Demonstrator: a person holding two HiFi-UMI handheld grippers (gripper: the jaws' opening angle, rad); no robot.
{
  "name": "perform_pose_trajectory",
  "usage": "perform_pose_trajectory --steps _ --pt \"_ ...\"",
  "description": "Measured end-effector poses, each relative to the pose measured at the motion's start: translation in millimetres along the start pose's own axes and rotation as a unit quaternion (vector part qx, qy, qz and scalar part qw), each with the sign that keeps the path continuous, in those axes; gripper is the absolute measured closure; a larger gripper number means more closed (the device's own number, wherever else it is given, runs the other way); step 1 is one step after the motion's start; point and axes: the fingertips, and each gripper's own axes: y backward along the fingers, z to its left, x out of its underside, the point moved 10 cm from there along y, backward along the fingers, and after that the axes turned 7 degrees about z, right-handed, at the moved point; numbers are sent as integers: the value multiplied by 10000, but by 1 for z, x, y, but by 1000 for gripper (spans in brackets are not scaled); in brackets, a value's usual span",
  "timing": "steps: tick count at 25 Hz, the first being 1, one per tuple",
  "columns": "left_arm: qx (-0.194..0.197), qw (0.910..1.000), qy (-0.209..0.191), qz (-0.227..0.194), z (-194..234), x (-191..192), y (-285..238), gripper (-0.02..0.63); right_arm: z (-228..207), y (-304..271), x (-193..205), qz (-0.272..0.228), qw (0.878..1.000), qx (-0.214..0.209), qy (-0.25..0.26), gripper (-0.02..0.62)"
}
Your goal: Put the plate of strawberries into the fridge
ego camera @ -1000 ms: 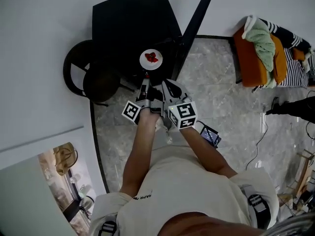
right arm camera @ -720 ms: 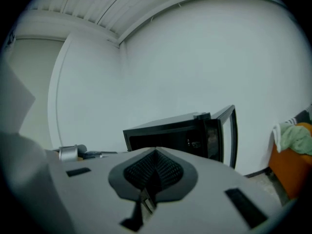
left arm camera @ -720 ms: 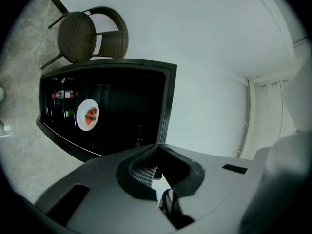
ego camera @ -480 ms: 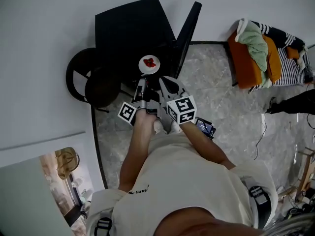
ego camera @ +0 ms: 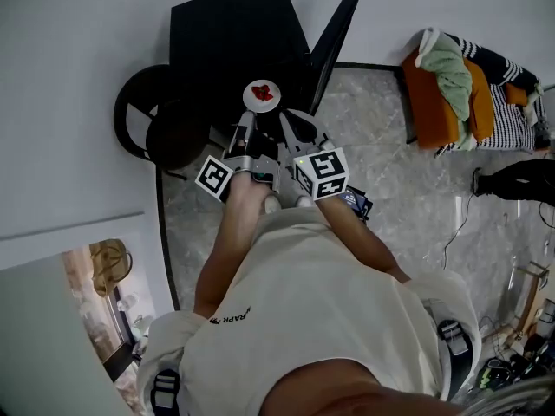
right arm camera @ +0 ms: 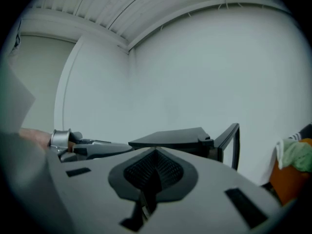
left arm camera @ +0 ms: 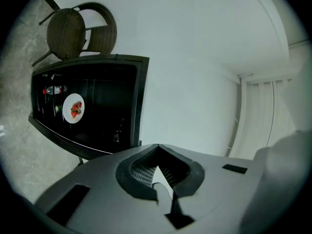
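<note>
A white plate of strawberries (ego camera: 261, 94) sits on a shelf inside the black fridge (ego camera: 230, 33), whose door (ego camera: 334, 37) stands open to the right. In the left gripper view the plate (left arm camera: 73, 108) shows well inside the dark fridge (left arm camera: 112, 67), far from the jaws. My left gripper (ego camera: 245, 121) is shut and empty just short of the plate; its jaws (left arm camera: 157, 167) meet with nothing between them. My right gripper (ego camera: 290, 126) is beside it, also shut (right arm camera: 155, 152) and empty, looking over the fridge top (right arm camera: 170, 139).
A round wicker chair (ego camera: 165, 137) stands left of the fridge against the wall. An orange seat piled with clothes (ego camera: 455, 81) is at the right. A small device (ego camera: 355, 203) lies on the marble floor by my right arm, and cables run at the far right.
The head view has shifted slightly. Both grippers stay shut and side by side in front of the fridge, and the plate has not moved on its shelf.
</note>
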Motion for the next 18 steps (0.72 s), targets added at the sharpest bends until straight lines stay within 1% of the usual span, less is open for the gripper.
perform_pose_trajectory --steps 3,7,8,9,10,11,12,13,14,15,16,17,18 --pt "-80 9997 -195 76 2 0 -1 606 -3 -4 1 -1 10000 -1 -11 582" --pt "-210 9964 -778 274 4 -7 -2 606 -1 -8 -1 -74 9999 -53 54 582" --pt "-268 9940 -1002 338 3 -9 -2 606 -1 -8 -3 -96 9999 -64 82 582" --pt "-383 9891 -1352 431 0 -12 -3 606 -1 -9 -5 -121 9998 -78 114 582" --pt "-565 9783 -1915 550 -7 -14 -4 606 -1 -11 -7 -151 9997 -93 154 583" --pt "-746 9544 -2810 680 -20 -14 -6 606 -1 -13 -9 -184 9996 -106 197 583" --pt "-844 9073 -4045 781 -39 -12 -9 606 -1 -14 -11 -216 9994 -113 234 581" --pt "-881 8351 -5373 780 -62 -7 -12 606 0 -14 -13 -243 9993 -111 256 582" --pt "-879 7533 -6485 651 -83 0 -13 606 0 -14 -13 -267 9992 -100 263 581" --pt "-823 6857 -7217 465 -99 7 -14 606 0 -13 -14 -290 9992 -87 261 581" --pt "-740 6484 -7569 328 -110 12 -16 606 -1 -14 -14 -308 9992 -79 255 581" --pt "-683 6392 -7655 286 -114 14 -19 606 -2 -15 -13 -320 9992 -79 248 583" --pt "-683 6423 -7628 315 -114 15 -21 606 -2 -17 -13 -323 9991 -87 241 581"
